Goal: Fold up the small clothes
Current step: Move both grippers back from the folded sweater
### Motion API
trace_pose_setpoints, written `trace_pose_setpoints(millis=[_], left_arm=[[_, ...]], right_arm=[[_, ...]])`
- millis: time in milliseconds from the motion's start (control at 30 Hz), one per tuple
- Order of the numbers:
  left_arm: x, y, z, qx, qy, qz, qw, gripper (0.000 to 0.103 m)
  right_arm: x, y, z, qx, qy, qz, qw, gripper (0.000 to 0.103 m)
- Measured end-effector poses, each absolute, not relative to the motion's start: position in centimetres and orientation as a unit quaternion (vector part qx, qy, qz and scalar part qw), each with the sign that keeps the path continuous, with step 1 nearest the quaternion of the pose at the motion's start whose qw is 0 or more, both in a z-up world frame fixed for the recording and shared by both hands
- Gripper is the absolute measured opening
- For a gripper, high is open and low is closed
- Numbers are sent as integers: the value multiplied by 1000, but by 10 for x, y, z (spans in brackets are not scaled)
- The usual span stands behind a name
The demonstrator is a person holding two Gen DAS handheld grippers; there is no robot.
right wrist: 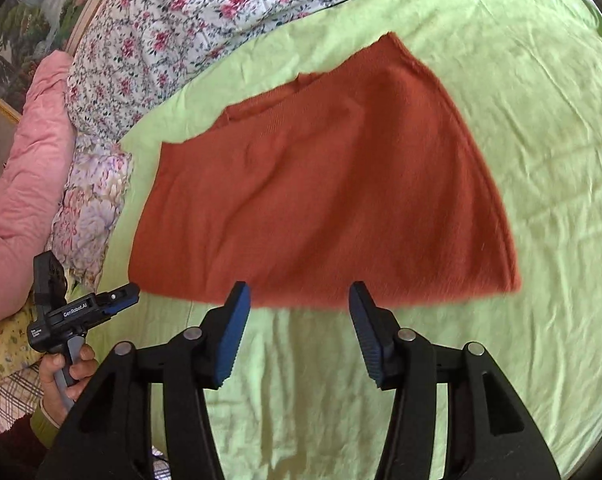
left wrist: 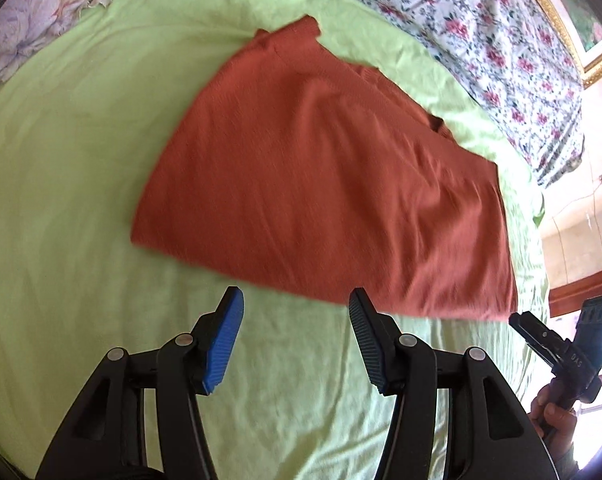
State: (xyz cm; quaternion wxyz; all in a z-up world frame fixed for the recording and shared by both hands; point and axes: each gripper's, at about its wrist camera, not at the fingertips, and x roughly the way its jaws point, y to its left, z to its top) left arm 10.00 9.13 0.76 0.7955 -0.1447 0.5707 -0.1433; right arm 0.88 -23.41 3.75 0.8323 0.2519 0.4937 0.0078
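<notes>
A rust-orange knit garment [left wrist: 321, 176] lies flat on the light green sheet [left wrist: 81, 160], folded into a rough wedge. It also shows in the right wrist view [right wrist: 321, 192]. My left gripper [left wrist: 296, 296] is open and empty, just short of the garment's near edge. My right gripper [right wrist: 299, 292] is open and empty, its tips at the garment's near hem. The right gripper also shows at the lower right of the left wrist view [left wrist: 521, 322]. The left gripper shows at the lower left of the right wrist view [right wrist: 123, 296].
A floral quilt [right wrist: 189, 20] lies along the far side of the bed. A pink quilt [right wrist: 21, 168] and a pale floral pillow [right wrist: 89, 208] sit at the left in the right wrist view. A framed picture [left wrist: 573, 28] hangs behind.
</notes>
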Motion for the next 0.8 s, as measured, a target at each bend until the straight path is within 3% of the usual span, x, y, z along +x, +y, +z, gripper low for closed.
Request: trace_pose_setpoints(millis=[300,800], left_arm=[[80,81,15,-138,571,-168,792,63],[74,82,16,-160,570,-160,790,68]], right_arm=[[-16,-218,42,258,487,8,835,54],[-34,-218,45,267,479,17,836,56]])
